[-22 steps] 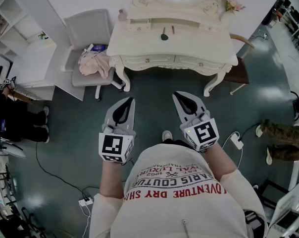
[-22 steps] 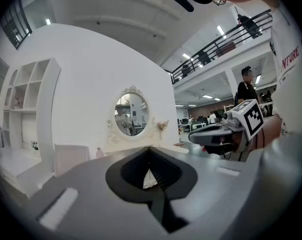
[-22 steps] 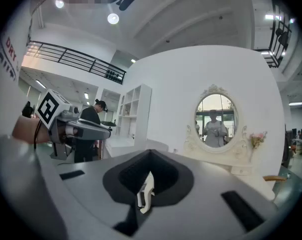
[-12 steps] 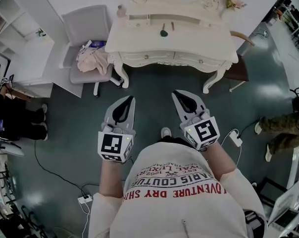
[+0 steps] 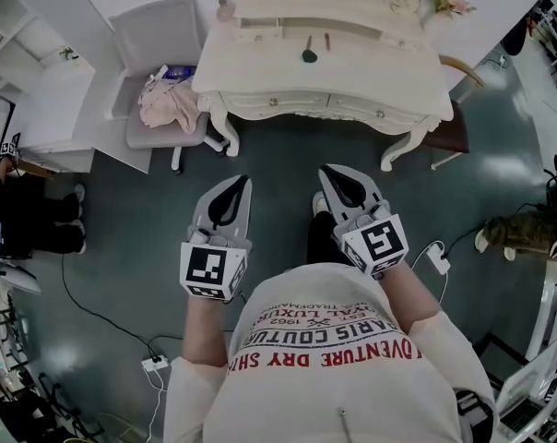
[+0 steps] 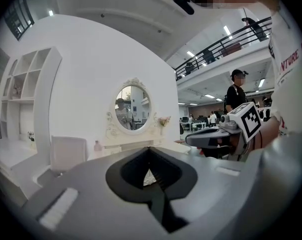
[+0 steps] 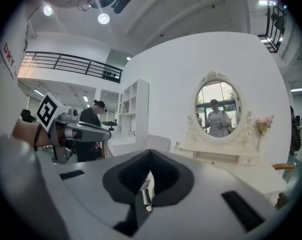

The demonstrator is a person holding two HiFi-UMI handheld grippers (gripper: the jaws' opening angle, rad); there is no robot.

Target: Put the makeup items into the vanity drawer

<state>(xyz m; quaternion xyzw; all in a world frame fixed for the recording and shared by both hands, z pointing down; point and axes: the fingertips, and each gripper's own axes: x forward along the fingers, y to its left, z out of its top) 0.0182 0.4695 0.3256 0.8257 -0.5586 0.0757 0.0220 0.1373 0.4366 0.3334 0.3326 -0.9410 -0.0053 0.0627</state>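
The white vanity [image 5: 371,74] stands ahead across the dark floor, and its two front drawers [image 5: 278,102] are closed. On its top lie a dark makeup brush [image 5: 309,54] and a small stick-shaped item [image 5: 326,41]; a pink bottle [image 5: 225,9] stands at the left end. My left gripper [image 5: 240,183] and right gripper [image 5: 329,172] are held side by side in front of my body, well short of the vanity. Both are shut with nothing in them. The left gripper view shows the left gripper [image 6: 150,151] with its tips together, and the right gripper view shows the right gripper [image 7: 150,153] likewise.
A grey chair [image 5: 159,40] with pink cloth [image 5: 168,109] on its seat stands left of the vanity, beside white shelving [image 5: 25,21]. A brown stool [image 5: 449,137] sits at the vanity's right. Cables and a power strip [image 5: 154,364] lie on the floor. People stand at the far left [image 5: 20,224] and far right [image 5: 527,231].
I have stepped towards the vanity: my leg now shows between the grippers and the room has shifted in view. Both grippers keep their pose and stay shut.
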